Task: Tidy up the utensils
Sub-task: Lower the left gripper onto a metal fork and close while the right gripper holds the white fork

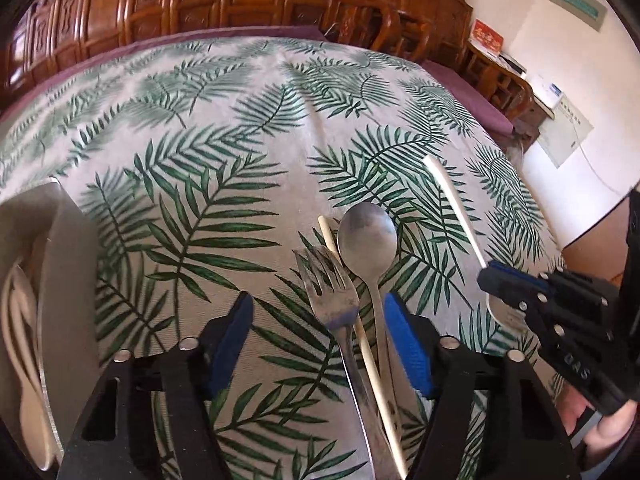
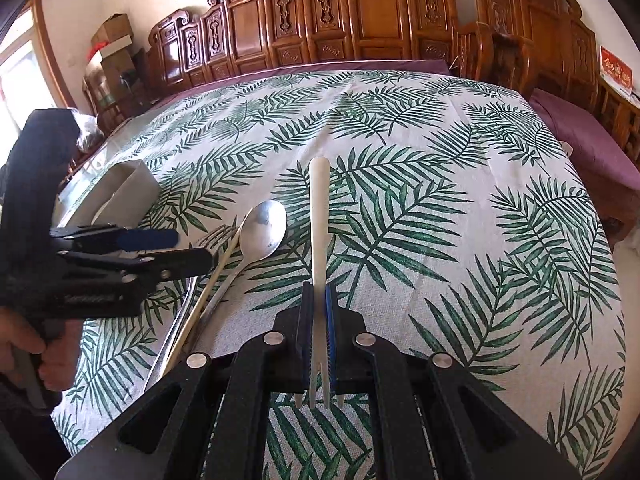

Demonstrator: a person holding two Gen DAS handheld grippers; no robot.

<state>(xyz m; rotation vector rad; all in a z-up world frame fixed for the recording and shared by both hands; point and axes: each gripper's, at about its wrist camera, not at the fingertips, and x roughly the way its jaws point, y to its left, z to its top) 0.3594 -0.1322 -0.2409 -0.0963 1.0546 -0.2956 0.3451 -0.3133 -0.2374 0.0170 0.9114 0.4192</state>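
My right gripper (image 2: 319, 300) is shut on a white plastic fork (image 2: 319, 216), handle pointing forward, tines toward the camera; it also shows in the left wrist view (image 1: 454, 204), held above the cloth. My left gripper (image 1: 318, 316) is open over a metal fork (image 1: 334, 300), a metal spoon (image 1: 368, 240) and a wooden chopstick (image 1: 370, 360) lying side by side on the leaf-print tablecloth. In the right wrist view the left gripper (image 2: 192, 250) sits left of the spoon (image 2: 264, 232) and chopstick (image 2: 208, 284).
A grey utensil box (image 1: 60, 280) holding white plastic utensils stands at the left; it also shows in the right wrist view (image 2: 120, 196). Carved wooden chairs (image 2: 320, 12) line the far table edge. A purple undercloth (image 2: 592, 148) shows at the right.
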